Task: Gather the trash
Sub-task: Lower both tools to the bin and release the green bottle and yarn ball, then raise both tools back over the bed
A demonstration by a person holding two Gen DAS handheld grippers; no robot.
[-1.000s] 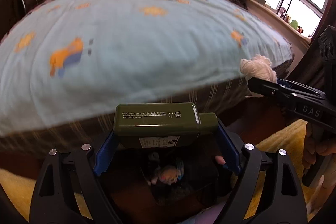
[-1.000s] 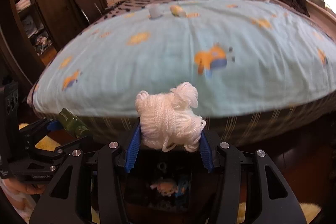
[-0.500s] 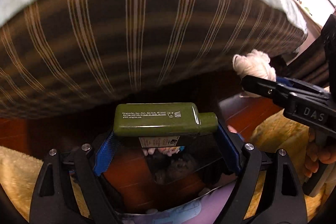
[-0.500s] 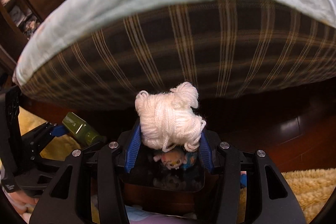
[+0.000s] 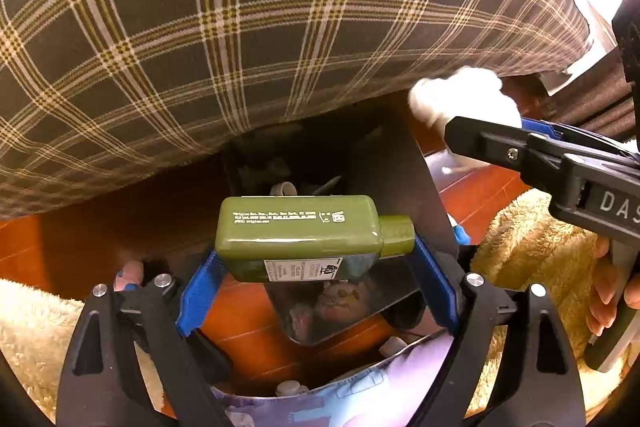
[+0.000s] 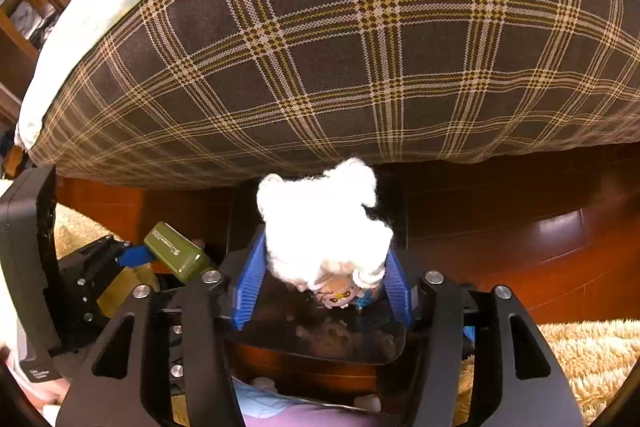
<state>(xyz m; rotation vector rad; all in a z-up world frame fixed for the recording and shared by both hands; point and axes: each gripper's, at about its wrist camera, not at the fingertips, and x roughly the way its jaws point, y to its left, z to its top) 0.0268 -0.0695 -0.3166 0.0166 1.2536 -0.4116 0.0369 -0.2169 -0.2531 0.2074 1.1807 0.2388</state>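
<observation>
Below the plaid bedspread (image 5: 248, 27), left tool (image 5: 316, 267) clamps a green bottle (image 5: 304, 227); right tool (image 6: 320, 279) grips white yarn (image 6: 320, 227).

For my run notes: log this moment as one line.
left gripper: shut on green bottle | right gripper: shut on white yarn | both above dark bin

Home bedroom: plaid-skirted bed (image 6: 340, 67), shag rug (image 6: 580, 355).
</observation>
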